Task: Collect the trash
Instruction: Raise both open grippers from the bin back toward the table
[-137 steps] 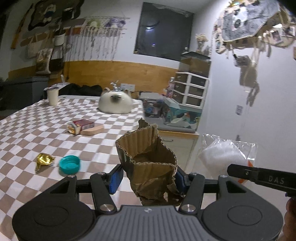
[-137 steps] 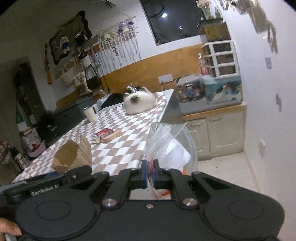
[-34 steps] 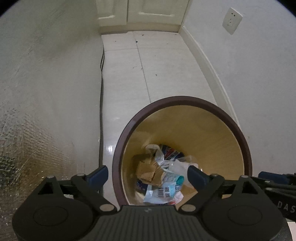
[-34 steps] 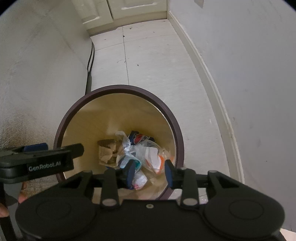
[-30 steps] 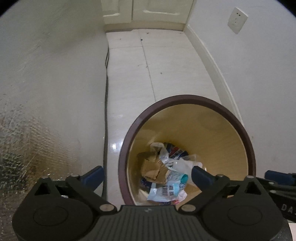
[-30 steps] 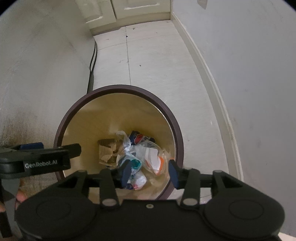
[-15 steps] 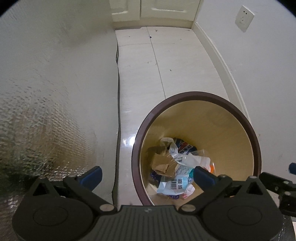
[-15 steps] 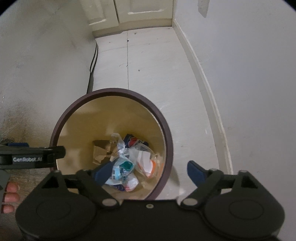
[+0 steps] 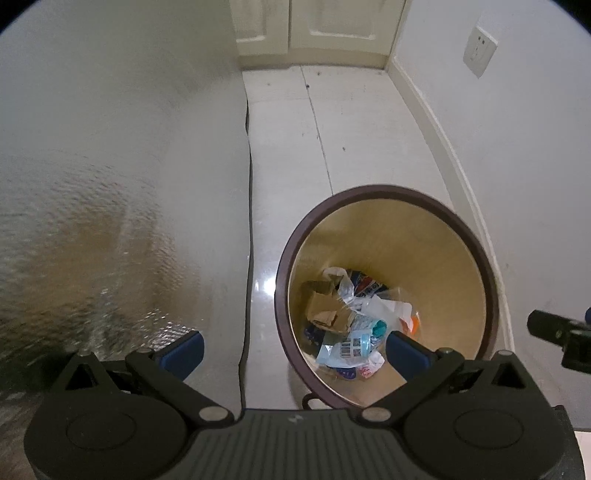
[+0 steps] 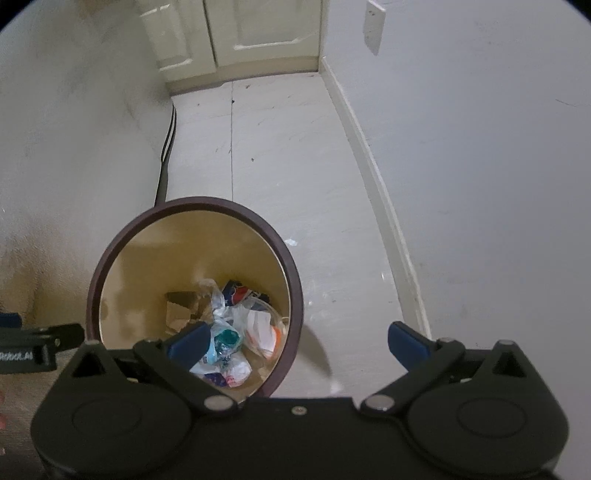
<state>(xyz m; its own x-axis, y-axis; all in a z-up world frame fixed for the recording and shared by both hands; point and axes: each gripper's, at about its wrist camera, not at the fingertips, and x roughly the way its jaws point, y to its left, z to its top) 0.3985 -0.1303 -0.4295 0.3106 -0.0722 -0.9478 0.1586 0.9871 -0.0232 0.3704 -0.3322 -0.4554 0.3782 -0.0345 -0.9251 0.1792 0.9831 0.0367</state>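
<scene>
A round trash bin with a dark brown rim (image 9: 388, 190) and a tan inside stands on the floor. It also shows in the right wrist view (image 10: 192, 202). At its bottom lie a crumpled cardboard piece (image 9: 323, 308), a clear plastic bag (image 9: 388, 310) and other wrappers (image 10: 229, 343). My left gripper (image 9: 295, 354) is open and empty above the bin's left edge. My right gripper (image 10: 295, 341) is open and empty above the bin's right edge.
A white textured panel (image 9: 110, 184) stands to the left of the bin, with a black cable (image 9: 248, 221) along its foot. A white wall with a baseboard (image 10: 380, 192) runs on the right. White cabinet doors (image 10: 258, 33) stand at the far end. The floor (image 9: 288, 147) is pale tile.
Both grippers held trash 4.6 s ago, the cardboard and the plastic bag; both now lie in the bin. In the last second the right jaws opened wide and both grippers drew back.
</scene>
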